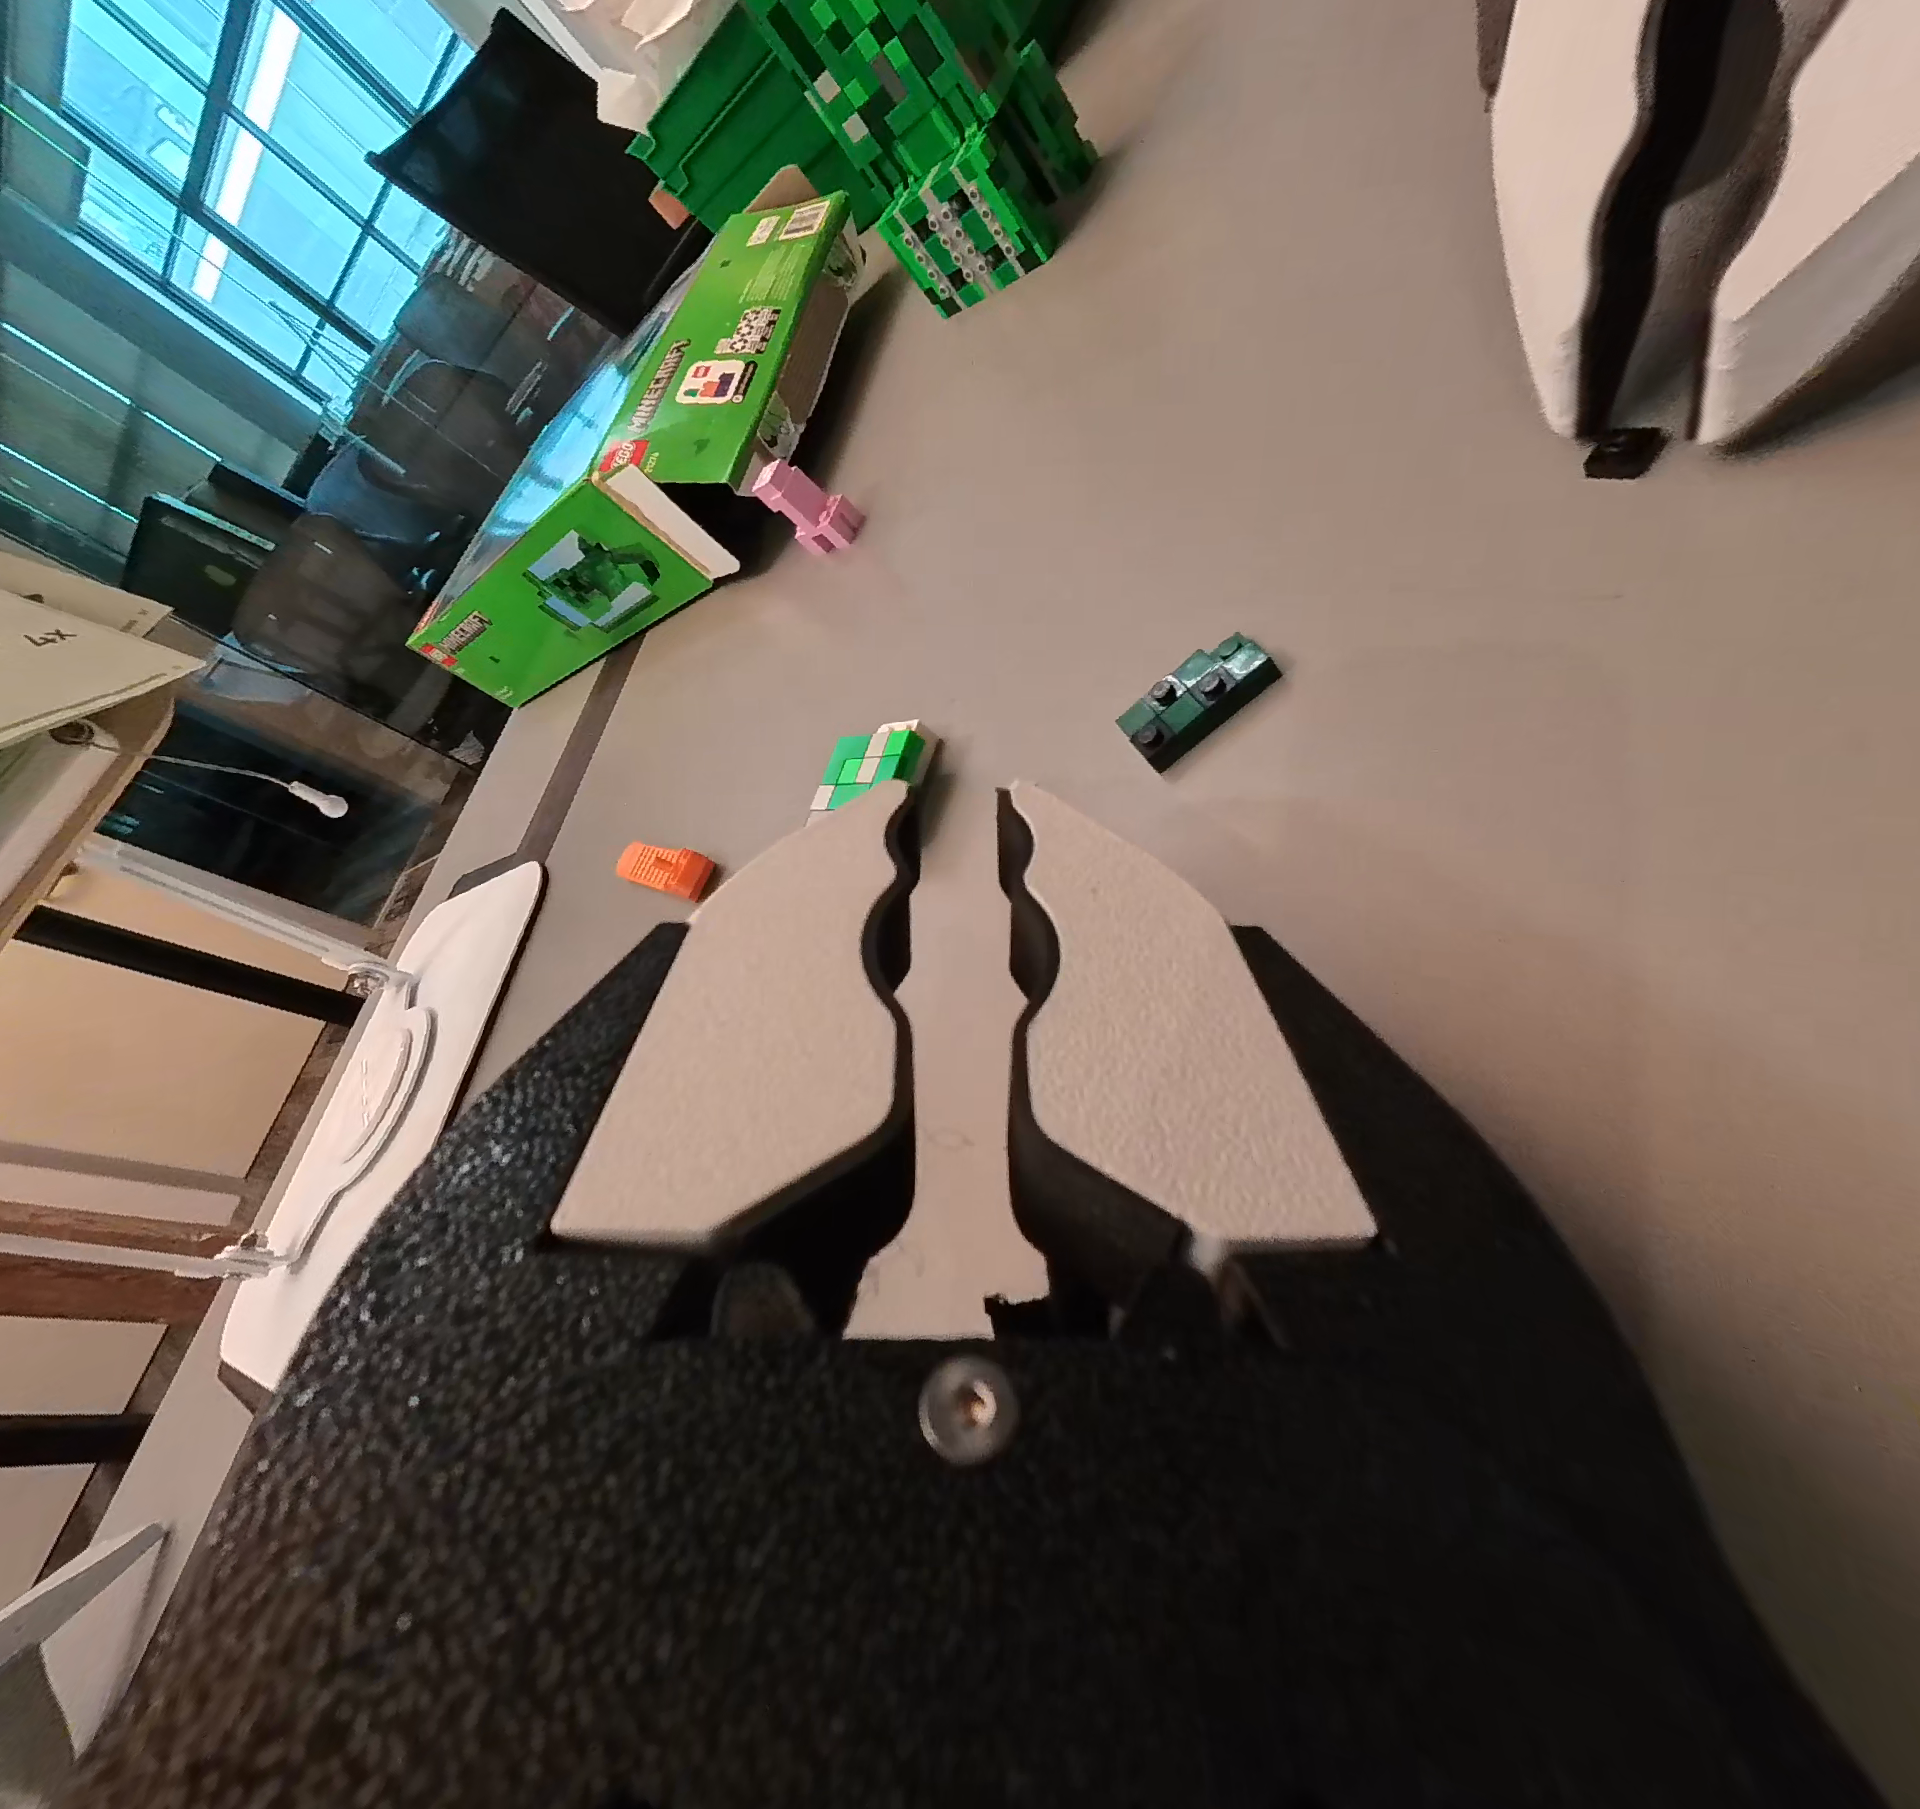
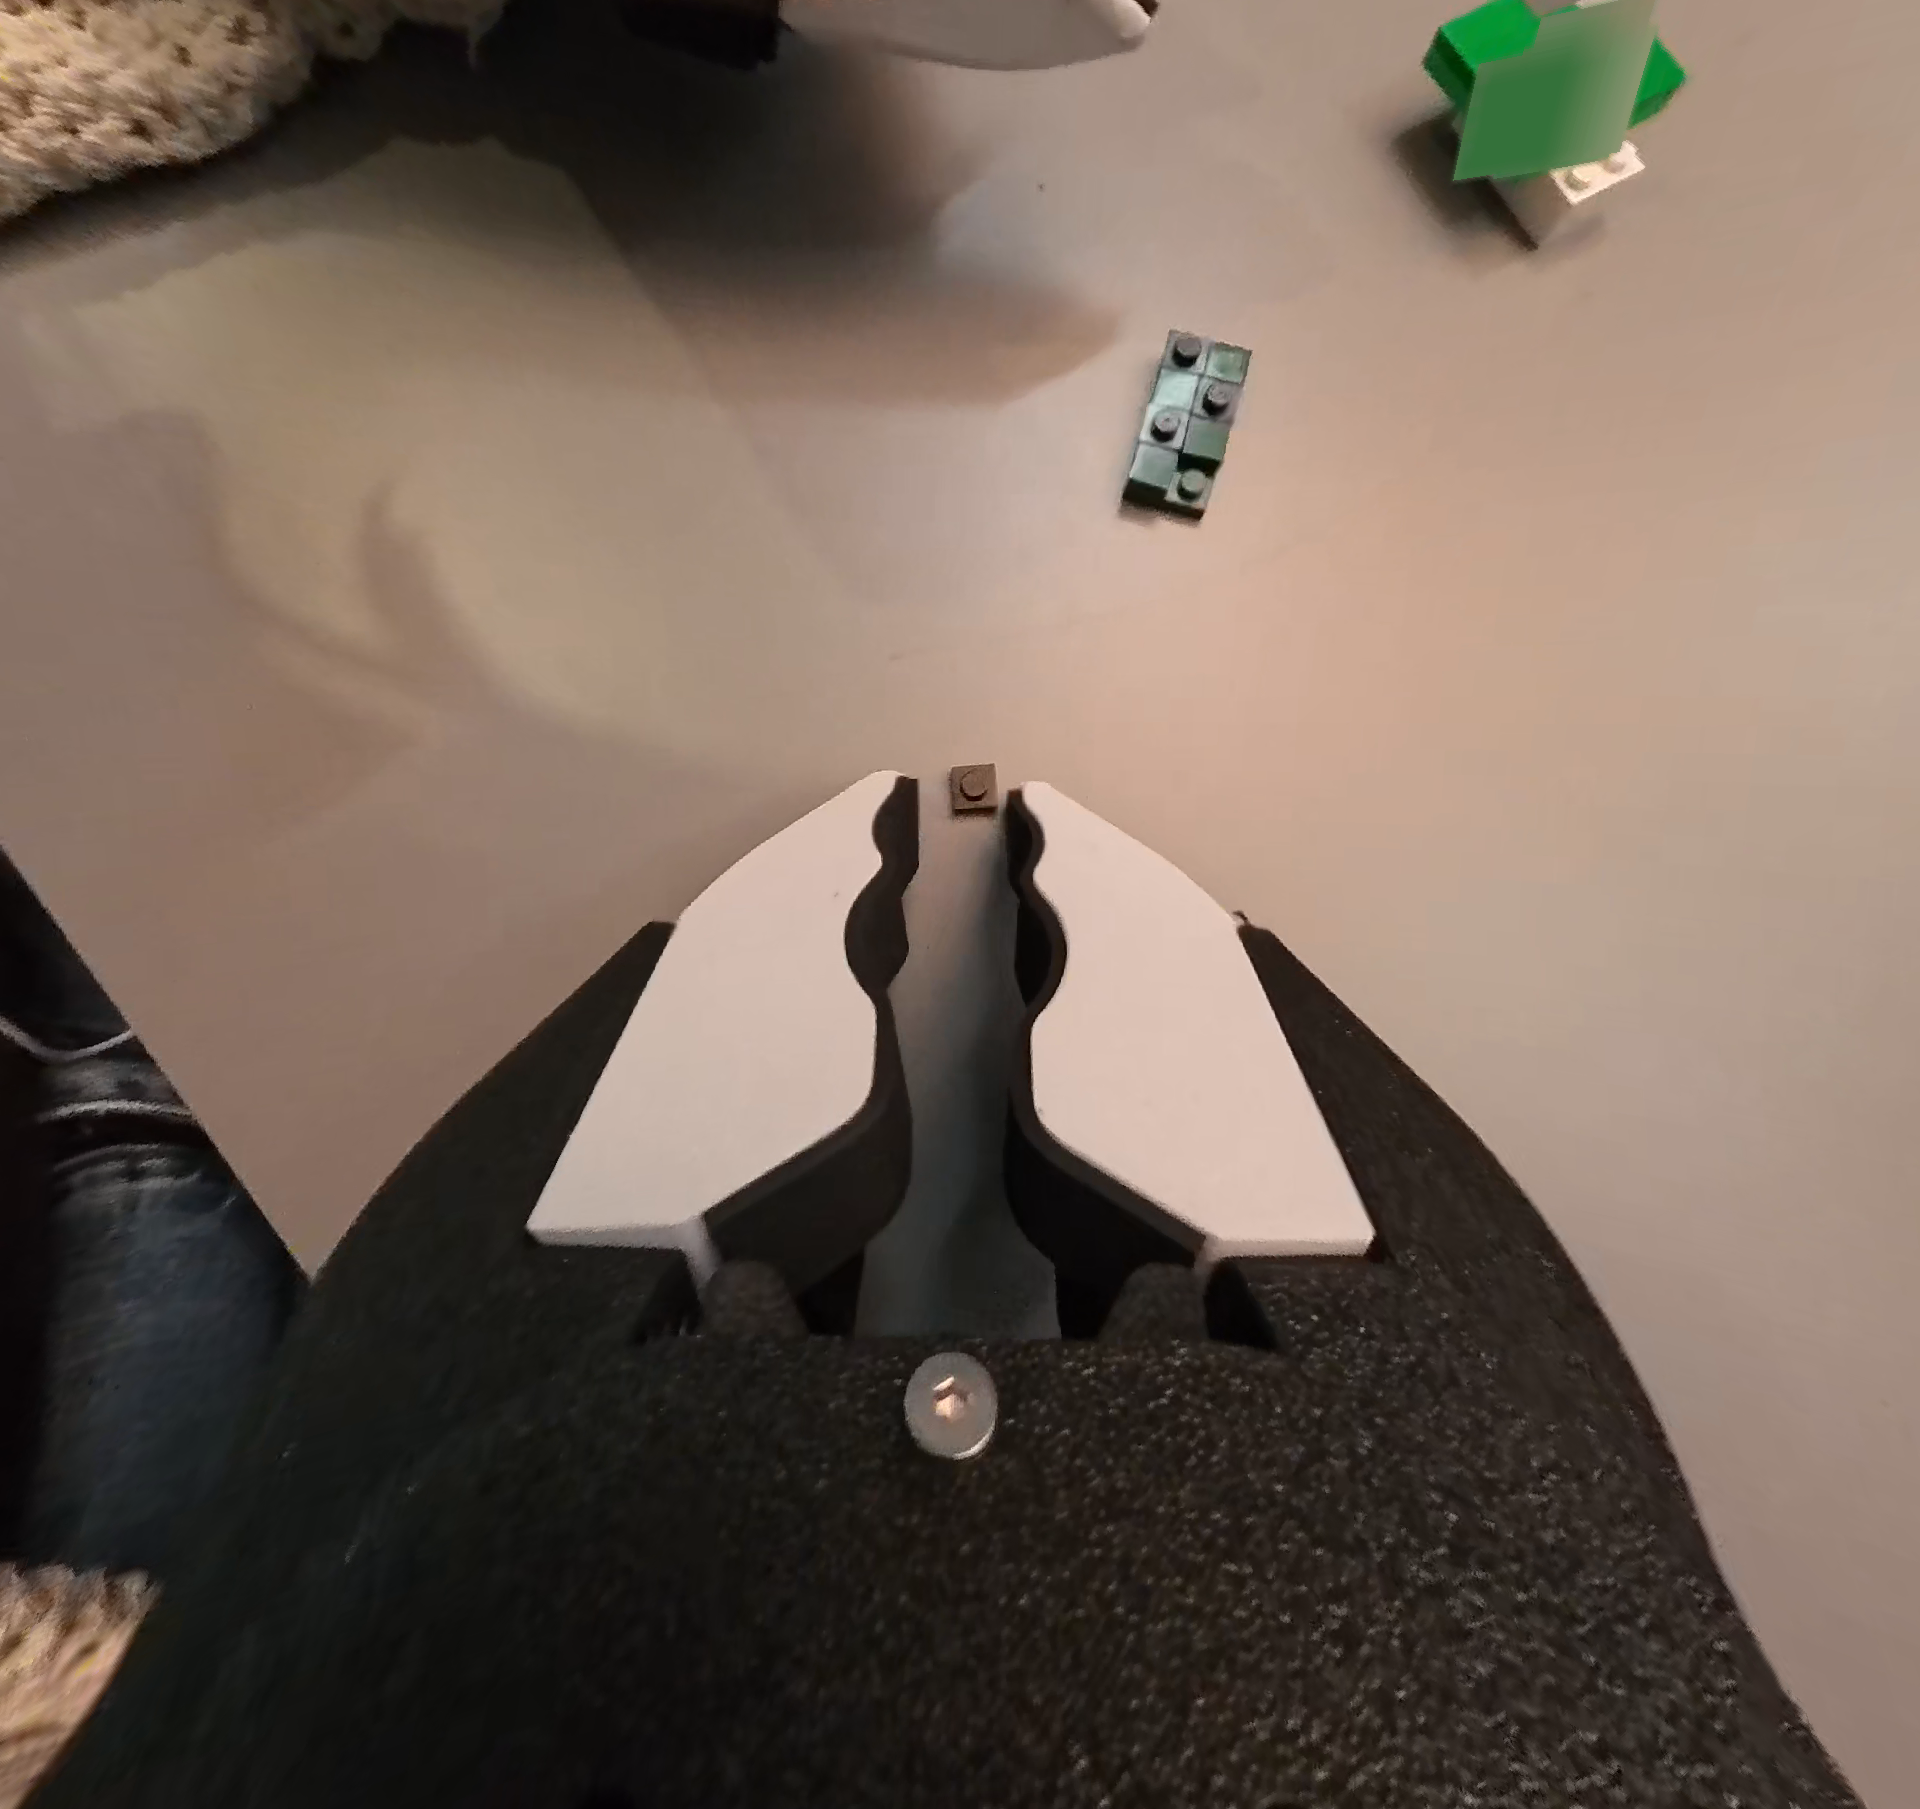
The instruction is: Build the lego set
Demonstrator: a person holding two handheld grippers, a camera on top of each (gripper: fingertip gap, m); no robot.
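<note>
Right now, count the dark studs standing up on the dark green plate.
4, seen in the right wrist view on the plate: they zigzag along its length, alternating with smooth green tiles. None looks hidden.

Left gripper [image 1: 956, 803] hangs over the grey table [image 1: 1351, 928], jaws parted by a narrow gap with nothing between them. Small green-and-white brick assembly [image 1: 878, 757] sits just past the fingertips; dark green plate piece [image 1: 1197, 701] lies to its right, orange brick separator [image 1: 665, 868] to its left. Farther off: pink figure [image 1: 808, 506] beside green set box [image 1: 634, 471], large green build [image 1: 914, 76] beyond; right gripper [image 1: 1631, 434] at upper right, tips around a small black piece [image 1: 1623, 455].
</note>
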